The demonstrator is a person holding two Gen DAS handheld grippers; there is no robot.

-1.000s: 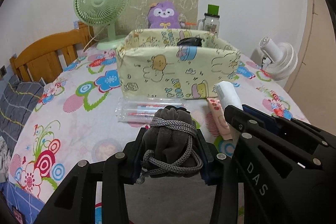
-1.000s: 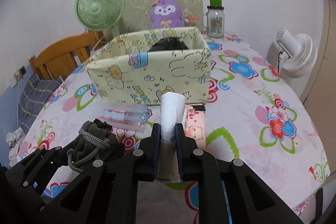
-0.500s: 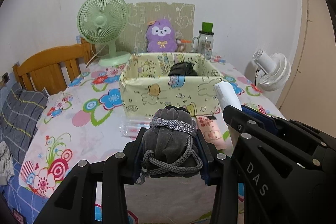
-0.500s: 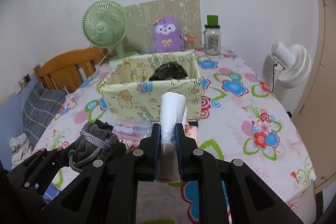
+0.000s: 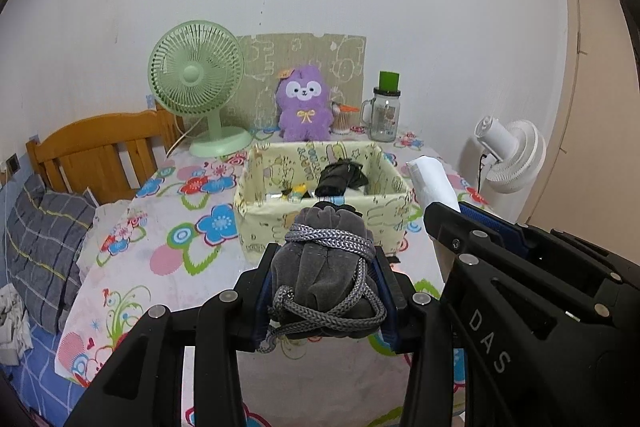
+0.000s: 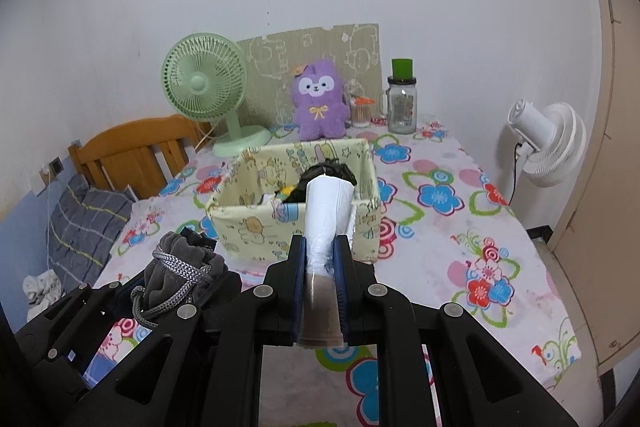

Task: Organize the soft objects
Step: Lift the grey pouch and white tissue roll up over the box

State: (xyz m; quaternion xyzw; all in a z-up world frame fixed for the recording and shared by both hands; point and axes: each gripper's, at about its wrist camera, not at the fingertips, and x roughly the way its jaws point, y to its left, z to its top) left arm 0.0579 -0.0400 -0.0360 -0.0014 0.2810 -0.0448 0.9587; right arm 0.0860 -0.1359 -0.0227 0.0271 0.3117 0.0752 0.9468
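My left gripper [image 5: 326, 291] is shut on a grey drawstring pouch [image 5: 326, 267], held above the near table edge in front of the yellow cartoon fabric box [image 5: 280, 223]. My right gripper [image 6: 320, 279] is shut on a white wrapped soft roll [image 6: 326, 219], held just right of the left one, before the same box [image 6: 248, 227]. The pouch also shows in the right wrist view [image 6: 180, 271], and the roll in the left wrist view [image 5: 432, 183]. A black soft item [image 5: 340, 179] and small coloured things lie inside the box.
A floral cloth covers the table [image 6: 460, 227]. At the back stand a green fan [image 5: 198, 83], a purple plush [image 5: 306, 103] and a green-lidded jar [image 5: 386, 111]. A white fan [image 6: 548, 143] is off the right edge. A wooden bed frame [image 5: 96, 151] is left.
Both grippers have risen and pulled back with their loads. The box now sits lower and farther in view, and its inside shows. The clear packet and pink item on the table have dropped out of sight.
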